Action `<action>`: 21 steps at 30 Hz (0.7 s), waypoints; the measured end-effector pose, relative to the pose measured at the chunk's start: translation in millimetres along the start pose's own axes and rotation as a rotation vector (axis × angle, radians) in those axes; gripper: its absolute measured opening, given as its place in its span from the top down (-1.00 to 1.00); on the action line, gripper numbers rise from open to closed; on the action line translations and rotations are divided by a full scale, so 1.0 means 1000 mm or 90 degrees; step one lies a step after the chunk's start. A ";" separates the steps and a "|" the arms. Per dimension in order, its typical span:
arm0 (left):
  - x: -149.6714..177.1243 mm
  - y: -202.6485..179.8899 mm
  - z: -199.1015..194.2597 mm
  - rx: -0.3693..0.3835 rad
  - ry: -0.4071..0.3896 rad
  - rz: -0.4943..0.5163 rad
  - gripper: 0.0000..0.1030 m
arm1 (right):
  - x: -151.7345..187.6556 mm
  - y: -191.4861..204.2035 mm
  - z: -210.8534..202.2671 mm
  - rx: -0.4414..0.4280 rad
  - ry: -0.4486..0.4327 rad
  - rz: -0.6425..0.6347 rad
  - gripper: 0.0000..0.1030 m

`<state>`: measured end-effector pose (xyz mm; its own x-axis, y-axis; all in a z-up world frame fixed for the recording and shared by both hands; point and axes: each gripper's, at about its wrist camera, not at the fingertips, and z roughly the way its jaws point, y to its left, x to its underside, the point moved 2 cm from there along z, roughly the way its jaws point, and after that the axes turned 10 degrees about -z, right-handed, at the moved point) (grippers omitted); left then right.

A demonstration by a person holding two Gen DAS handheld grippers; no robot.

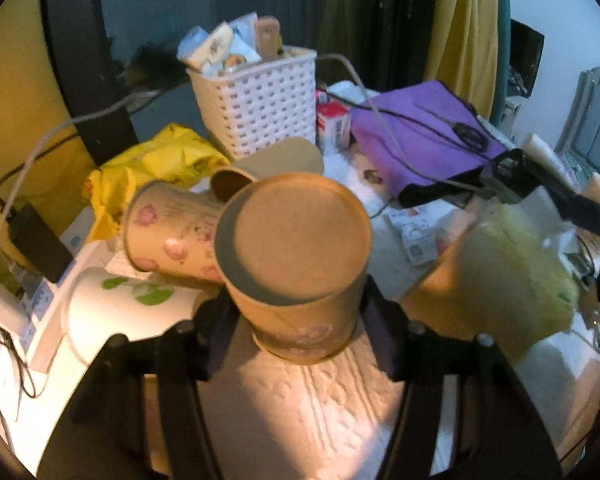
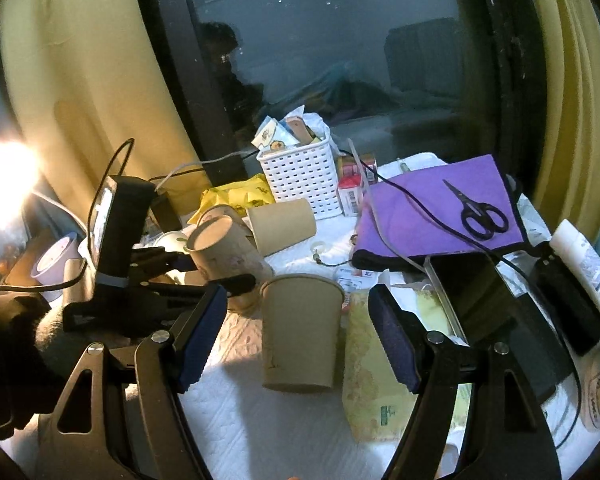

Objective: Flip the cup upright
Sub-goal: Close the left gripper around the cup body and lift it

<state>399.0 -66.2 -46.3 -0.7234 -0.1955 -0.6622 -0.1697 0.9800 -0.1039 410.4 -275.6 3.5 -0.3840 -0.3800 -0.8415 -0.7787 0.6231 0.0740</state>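
So the left gripper point(image 1: 296, 312) has its jaws closed in on the brown paper cup point(image 1: 296, 256), squeezing the sides low down near the rim, and the cup is bottom-up with its flat base tilted toward the camera. In the right wrist view you can see that same cup point(image 2: 224, 254) held off to the left, leaning over, base facing up and left. The right gripper point(image 2: 298, 338) has its jaws spread wide and isn't gripping anything; a second paper cup point(image 2: 300, 332) just stands between them, mouth up, touching neither pad as far as I can tell. My read on progress: the grab is done, but the actual flip isn't, since the held cup is not yet mouth-up, so it needs turning over and setting down. Further out, two more cups lie on their sides behind it, a floral one point(image 1: 168, 232) and a plain one point(image 1: 268, 164). The desk point(image 1: 292, 412) is covered with a white embossed paper towel and is really cluttered: white basket point(image 1: 256, 108) stuffed with packets, yellow bag point(image 1: 156, 164), purple cloth point(image 2: 432, 208) with scissors point(image 2: 478, 212) on it, cables everywhere. Dark window with yellow curtains behind, lamp glare at the left
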 end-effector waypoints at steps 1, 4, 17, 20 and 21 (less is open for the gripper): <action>0.001 -0.001 -0.009 0.002 -0.007 0.004 -0.14 | 0.000 0.003 -0.004 0.001 -0.003 -0.001 -0.49; 0.010 -0.007 -0.037 0.008 -0.025 0.023 -0.14 | 0.000 0.011 -0.017 0.005 -0.010 -0.003 -0.49; 0.084 0.027 -0.163 -0.011 -0.091 0.035 -0.14 | 0.013 0.080 -0.063 0.006 -0.025 -0.027 -0.49; 0.108 0.043 -0.180 -0.022 -0.093 0.036 -0.14 | 0.022 0.100 -0.068 0.003 -0.018 -0.028 -0.49; 0.116 0.048 -0.185 -0.033 -0.097 0.040 -0.14 | 0.026 0.109 -0.071 0.000 -0.016 -0.028 -0.49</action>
<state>182.9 -48.8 9.2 -0.6248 -0.1215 -0.7713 -0.1634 0.9863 -0.0230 280.1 -265.9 27.3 -0.3373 -0.3896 -0.8570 -0.7943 0.6064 0.0370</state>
